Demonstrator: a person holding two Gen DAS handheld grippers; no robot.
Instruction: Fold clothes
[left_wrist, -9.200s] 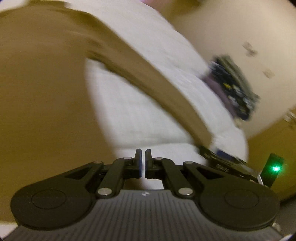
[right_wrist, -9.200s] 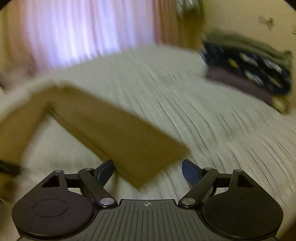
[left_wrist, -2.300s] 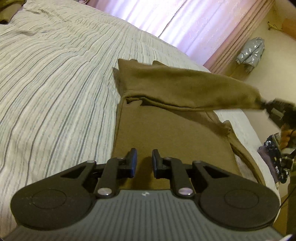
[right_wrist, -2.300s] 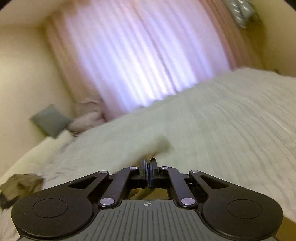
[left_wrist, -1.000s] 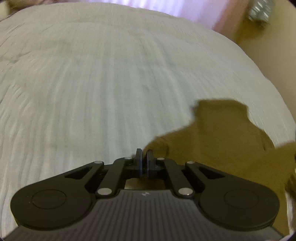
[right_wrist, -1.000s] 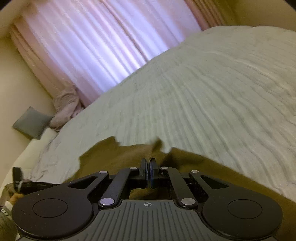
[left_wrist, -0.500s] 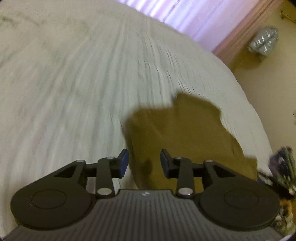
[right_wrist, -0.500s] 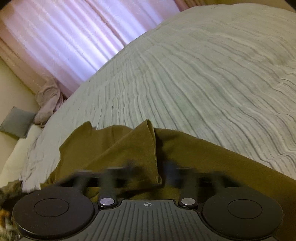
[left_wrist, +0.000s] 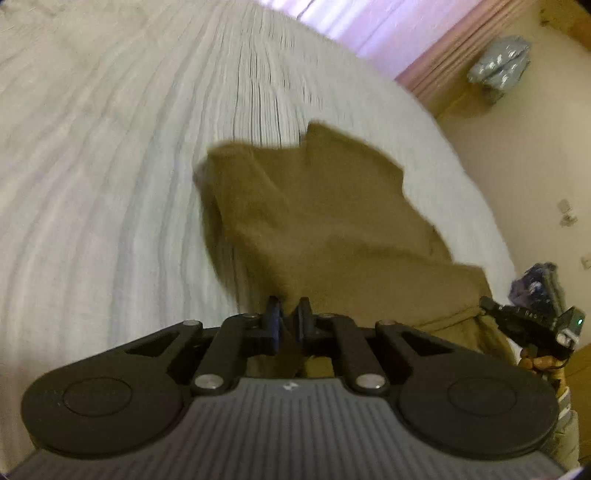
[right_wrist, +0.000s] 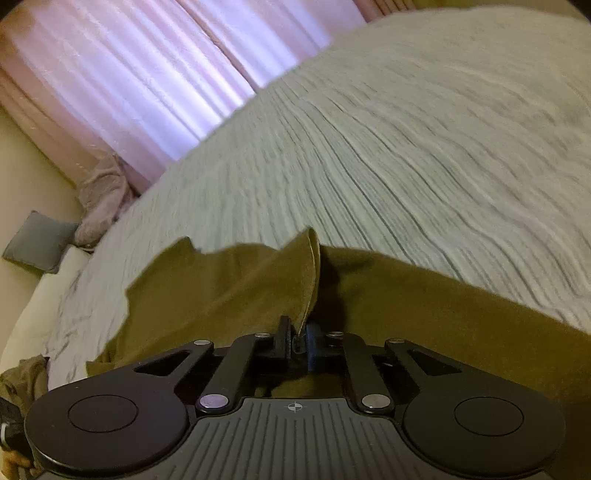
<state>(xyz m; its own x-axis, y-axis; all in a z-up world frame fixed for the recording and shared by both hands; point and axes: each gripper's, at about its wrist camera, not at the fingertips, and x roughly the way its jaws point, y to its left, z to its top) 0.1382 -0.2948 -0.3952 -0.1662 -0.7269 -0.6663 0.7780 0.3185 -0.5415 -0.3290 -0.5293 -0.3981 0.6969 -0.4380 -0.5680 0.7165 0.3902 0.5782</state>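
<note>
At the near edge of the bed (right_wrist: 424, 155), both hand-held grippers have just been closing: the left hand-held gripper (left_wrist: 289, 320) and the right hand-held gripper (right_wrist: 300, 341) each pinch a fold of the olive-brown garment (left_wrist: 332, 221), which lies partly folded on the striped cover. The cloth looks soft, light and limp, likely to sag and wrinkle, so hems or corners make the best holds. Farther off hang pink curtains (right_wrist: 147, 74), with a grey cushion (right_wrist: 37, 240) below.
</note>
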